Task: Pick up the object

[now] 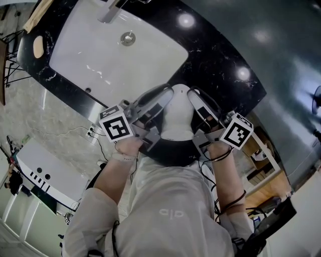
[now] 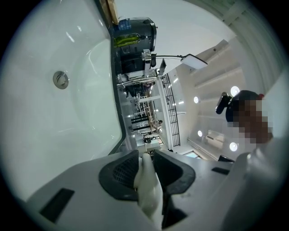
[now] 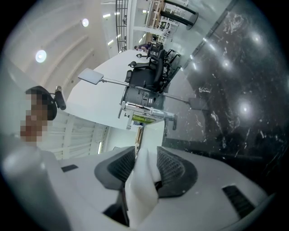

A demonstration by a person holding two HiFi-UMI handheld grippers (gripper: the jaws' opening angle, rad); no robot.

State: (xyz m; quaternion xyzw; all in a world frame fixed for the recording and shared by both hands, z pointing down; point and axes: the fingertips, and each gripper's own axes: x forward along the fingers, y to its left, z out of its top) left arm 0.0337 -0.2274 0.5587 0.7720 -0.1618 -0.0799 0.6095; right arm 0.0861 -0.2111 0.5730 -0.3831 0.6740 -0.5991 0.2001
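A white object [image 1: 179,118] with a smooth, rounded top hangs in front of the person's chest, over the near edge of the black counter. My left gripper [image 1: 164,96] holds its left side and my right gripper [image 1: 194,96] its right side. In the left gripper view, a fold of the white object [image 2: 148,189] is pinched between the dark pads of the left gripper [image 2: 145,159]. In the right gripper view, the right gripper [image 3: 145,152] is likewise shut on a white fold [image 3: 142,185]. Its lower part is hidden behind the grippers.
A white sink basin [image 1: 100,55] with a round drain [image 1: 128,38] and a faucet [image 1: 113,10] lies ahead, set in a black marble counter [image 1: 220,55]. The basin [image 2: 45,122] fills the left of the left gripper view. The person's arms and white shirt fill the bottom of the head view.
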